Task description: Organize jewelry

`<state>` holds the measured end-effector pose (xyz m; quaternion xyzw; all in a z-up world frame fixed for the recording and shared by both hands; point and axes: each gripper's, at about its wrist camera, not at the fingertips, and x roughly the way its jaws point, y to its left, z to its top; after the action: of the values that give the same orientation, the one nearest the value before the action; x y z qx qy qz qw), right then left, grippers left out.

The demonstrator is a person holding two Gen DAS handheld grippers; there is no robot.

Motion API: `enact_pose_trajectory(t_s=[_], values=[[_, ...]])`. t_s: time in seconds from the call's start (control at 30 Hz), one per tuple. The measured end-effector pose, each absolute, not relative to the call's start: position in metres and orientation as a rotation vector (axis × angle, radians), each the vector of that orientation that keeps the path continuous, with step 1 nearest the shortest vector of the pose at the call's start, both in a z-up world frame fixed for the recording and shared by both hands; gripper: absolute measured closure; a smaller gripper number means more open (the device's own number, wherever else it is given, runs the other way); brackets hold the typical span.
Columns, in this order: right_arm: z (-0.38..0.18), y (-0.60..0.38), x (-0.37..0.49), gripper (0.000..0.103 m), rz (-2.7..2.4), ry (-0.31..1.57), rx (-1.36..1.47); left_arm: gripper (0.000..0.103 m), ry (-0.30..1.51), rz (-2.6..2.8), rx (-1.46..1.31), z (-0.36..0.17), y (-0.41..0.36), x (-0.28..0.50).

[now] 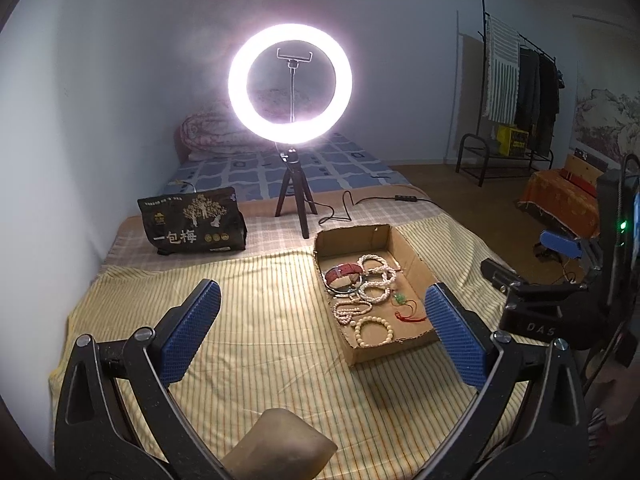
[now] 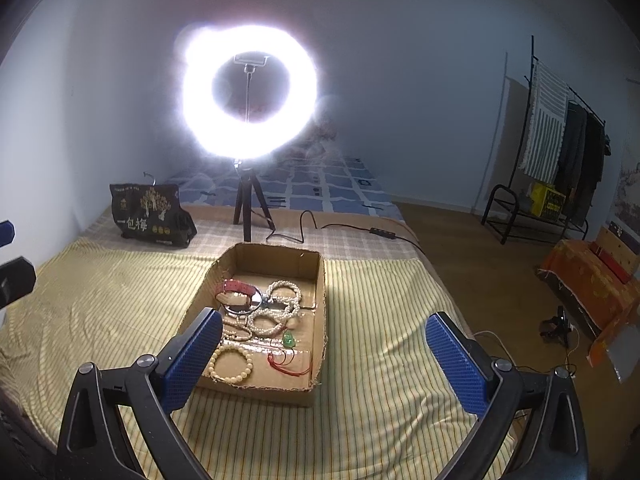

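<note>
Apparently near the end: jewelry [image 2: 260, 320] lay inside the cardboard box [image 2: 320, 280] on the bed [image 2: 380, 400]. Left tool [image 1: 320, 328] and right tool [image 2: 324, 354] both hung wide, empty. Next move needs a remaining loose piece; none visible.

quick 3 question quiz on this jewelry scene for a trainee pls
1. True or false: the cardboard box lies on the striped cloth.
2. What stands behind the box: A) ring light B) laptop C) kettle?
3. Which piece in the box lies nearest the cameras?

Key: 1 true. 2 A. 3 The cream bead bracelet. Both the left gripper and right gripper are open and hold nothing.
</note>
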<state>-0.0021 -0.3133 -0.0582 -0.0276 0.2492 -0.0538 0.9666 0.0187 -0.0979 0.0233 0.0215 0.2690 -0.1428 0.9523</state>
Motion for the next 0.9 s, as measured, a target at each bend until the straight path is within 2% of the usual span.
enact_pose_trajectory(t_s=[0.9], values=[[-0.0635, -0.3171, 0.0008, 0.000, -0.095, 0.520, -0.028, 0.000, 0.572, -0.265, 0.053, 0.0147, -0.0966, 0.0271]])
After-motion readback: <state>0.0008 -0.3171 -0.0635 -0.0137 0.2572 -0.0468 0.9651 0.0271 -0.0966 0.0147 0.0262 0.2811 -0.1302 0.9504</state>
